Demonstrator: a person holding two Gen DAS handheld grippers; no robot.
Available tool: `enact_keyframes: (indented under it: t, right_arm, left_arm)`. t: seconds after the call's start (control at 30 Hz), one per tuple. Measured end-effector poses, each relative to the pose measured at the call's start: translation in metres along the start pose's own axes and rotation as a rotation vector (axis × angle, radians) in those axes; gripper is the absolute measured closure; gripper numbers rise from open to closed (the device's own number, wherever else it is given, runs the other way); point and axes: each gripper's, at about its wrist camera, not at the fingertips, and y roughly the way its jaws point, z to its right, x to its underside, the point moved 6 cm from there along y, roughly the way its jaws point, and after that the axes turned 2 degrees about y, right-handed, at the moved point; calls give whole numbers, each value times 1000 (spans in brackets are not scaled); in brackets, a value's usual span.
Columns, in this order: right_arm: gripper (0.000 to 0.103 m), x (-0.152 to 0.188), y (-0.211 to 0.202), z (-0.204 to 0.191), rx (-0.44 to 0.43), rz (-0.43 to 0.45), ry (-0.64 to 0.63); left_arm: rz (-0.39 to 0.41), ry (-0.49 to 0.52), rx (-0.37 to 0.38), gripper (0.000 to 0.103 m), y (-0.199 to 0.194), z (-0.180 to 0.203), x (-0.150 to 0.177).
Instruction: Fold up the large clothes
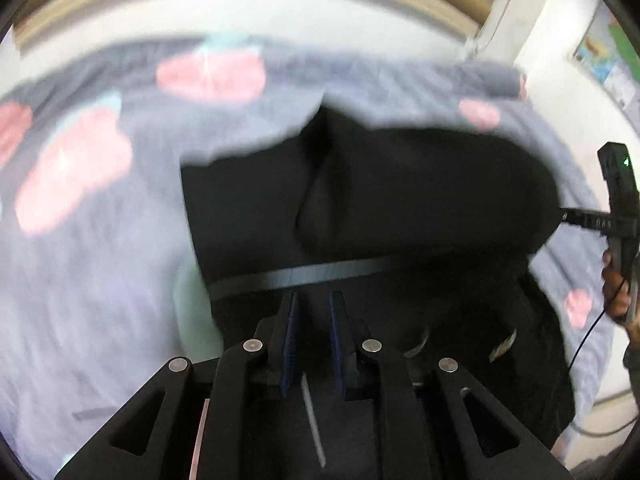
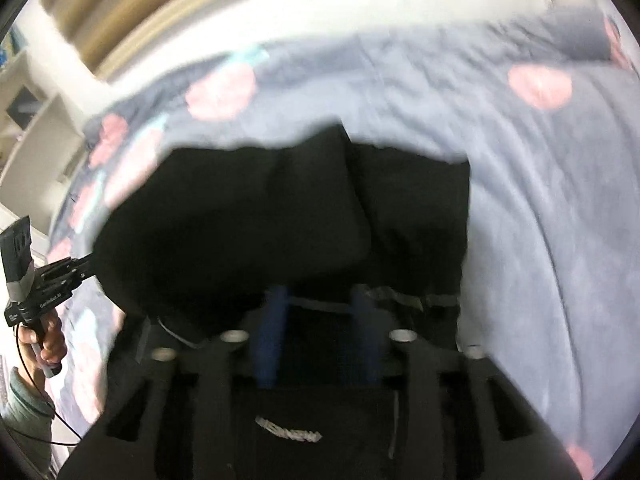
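Observation:
A large black garment [image 1: 400, 200] lies on the bed, with one thick layer folded over in a rounded hump. It fills the middle of the right wrist view too [image 2: 240, 220], where a pale logo [image 2: 288, 434] shows near the bottom. My left gripper [image 1: 314, 296] stands low over the garment, its blue pads nearly together with dark cloth between them. From the right wrist view, the left gripper [image 2: 86, 266] bites the fold's left edge. My right gripper [image 2: 318, 292] has its pads well apart above the cloth, and its tip [image 1: 566, 216] sits at the fold's right edge.
A grey-lilac bed cover [image 1: 100, 280] with pink fruit prints spreads all round the garment [image 2: 540, 200]. Behind it runs a white wall with a beige band. White shelves [image 2: 36, 128] stand at the left. A hand [image 2: 44, 340] and a thin cable hang beside the bed's edge.

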Motion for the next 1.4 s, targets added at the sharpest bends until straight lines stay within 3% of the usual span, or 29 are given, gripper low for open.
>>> enact_keyframes:
  t: [0.13, 0.23, 0.33, 0.47, 0.63, 0.73, 0.93, 1.13, 1.2, 1.4]
  right_arm:
    - [49, -37, -7, -37, -19, 61, -35]
    - [47, -55, 3, -54, 18, 68, -49]
    - [43, -55, 34, -68, 18, 22, -46]
    - [43, -16, 70, -68, 37, -84, -46]
    - [43, 46, 122, -48, 71, -224, -26]
    - [43, 69, 137, -46, 123, -214, -72]
    - [43, 78, 140, -44, 158, -198, -74]
    - [43, 80, 101, -49, 111, -154, -64]
    - [42, 86, 105, -47, 112, -165, -62]
    - [40, 96, 141, -42, 147, -224, -74]
  left_arm:
    - [101, 37, 58, 80, -20, 30, -59]
    - [106, 64, 57, 69, -12, 49, -88]
    - [82, 69, 59, 57, 11, 64, -97]
    - [-32, 35, 101, 57, 59, 76, -68]
    - [-170, -61, 114, 57, 103, 68, 1]
    - [-168, -90, 103, 57, 116, 68, 32]
    - [-154, -94, 78, 57, 122, 69, 43]
    - [-109, -124, 122, 57, 82, 75, 40]
    - [-93, -139, 131, 57, 75, 76, 44]
    - [-179, -162, 99, 57, 113, 68, 60]
